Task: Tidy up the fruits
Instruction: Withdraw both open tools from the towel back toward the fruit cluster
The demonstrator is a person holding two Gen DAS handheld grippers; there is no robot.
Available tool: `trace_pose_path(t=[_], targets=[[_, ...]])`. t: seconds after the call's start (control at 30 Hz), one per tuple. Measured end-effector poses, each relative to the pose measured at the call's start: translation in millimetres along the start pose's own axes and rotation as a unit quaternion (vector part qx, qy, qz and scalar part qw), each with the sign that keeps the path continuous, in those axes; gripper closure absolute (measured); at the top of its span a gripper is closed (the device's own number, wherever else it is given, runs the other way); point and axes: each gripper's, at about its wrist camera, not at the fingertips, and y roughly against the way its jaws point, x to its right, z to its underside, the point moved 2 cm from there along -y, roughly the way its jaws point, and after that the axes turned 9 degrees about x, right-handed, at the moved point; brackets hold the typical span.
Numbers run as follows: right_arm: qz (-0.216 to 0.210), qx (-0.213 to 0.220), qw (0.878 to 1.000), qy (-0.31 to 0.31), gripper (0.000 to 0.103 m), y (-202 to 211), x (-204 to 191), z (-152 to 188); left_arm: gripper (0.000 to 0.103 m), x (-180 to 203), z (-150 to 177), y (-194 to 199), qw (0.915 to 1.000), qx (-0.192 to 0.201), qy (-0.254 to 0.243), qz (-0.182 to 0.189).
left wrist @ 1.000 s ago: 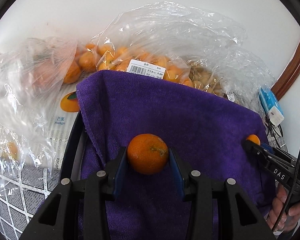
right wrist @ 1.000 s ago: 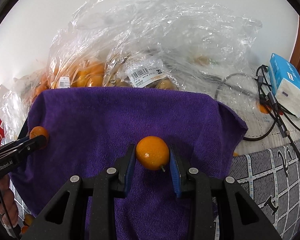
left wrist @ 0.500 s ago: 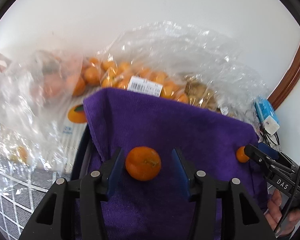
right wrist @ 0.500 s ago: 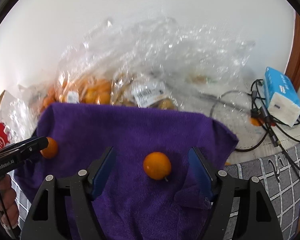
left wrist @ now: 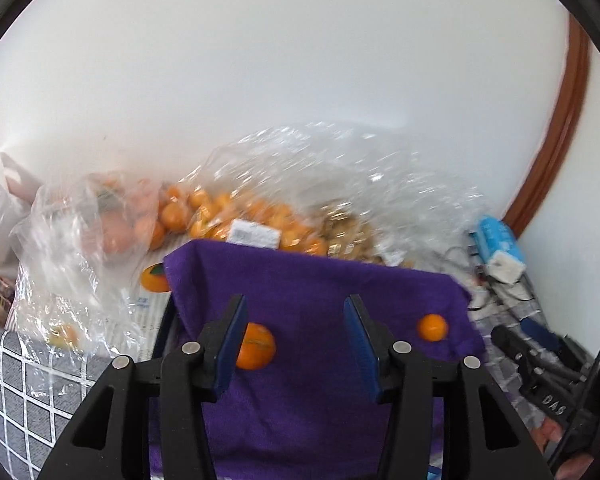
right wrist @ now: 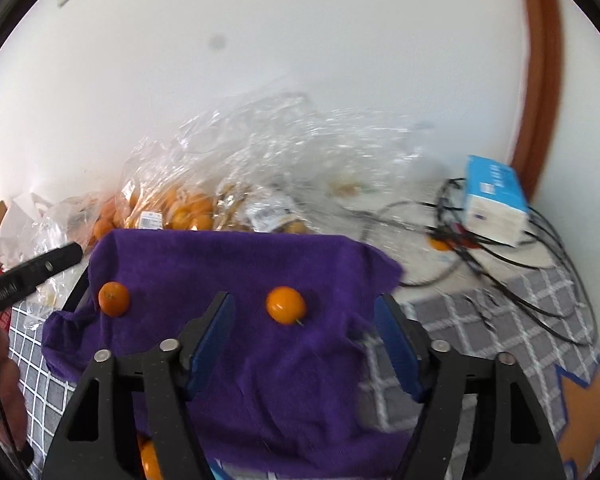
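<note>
I have two mandarins [right wrist: 285, 305] lying on the purple towel [right wrist: 236, 364], well apart. My left tool [left wrist: 296, 344] and right tool [right wrist: 304, 344] both hang spread wide, pinching nothing. Plenty remains: the plastic bags [left wrist: 260, 216] behind still bulge with fruit. What the towel covers stays hidden; bag contents blur.

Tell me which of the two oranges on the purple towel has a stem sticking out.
The orange lying between the open right gripper fingers: a thin stem pokes from its lower right. The other orange, near the purple towel's left edge, shows none.
</note>
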Motion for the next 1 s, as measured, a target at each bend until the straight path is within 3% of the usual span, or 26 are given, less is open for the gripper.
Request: trace_pose_path(t=[0.03,0.17,0.3,0.5,0.63,0.73,1.0], targets=[[0.000,-0.001,1.000,-0.003,0.039,9,4,2,0.068,4,-3,6,1.0000,0.000,-0.001,0.007],[-0.016,-0.005,1.000,0.003,0.039,40,8,10,0.068,20,-9,45,0.9990,0.032,-0.025,0.016],[-0.021,-0.008,0.999,0.028,0.039,66,2,27,0.066,21,7,73,0.9988,0.022,-0.043,0.012],[-0.052,-0.008,0.998,0.029,0.039,84,-15,67,0.066,-14,59,98,0.9997,-0.007,-0.017,-0.017],[-0.081,-0.023,0.996,0.035,0.050,84,-31,94,0.065,-42,98,113,0.9994,-0.014,0.006,-0.032],[-0.099,-0.038,0.993,0.042,0.055,86,-45,113,0.057,-62,129,120,0.9984,-0.036,0.034,-0.026],[-0.148,-0.066,0.986,0.035,0.055,98,-75,148,0.056,-79,174,132,0.9962,-0.054,0.060,-0.031]])
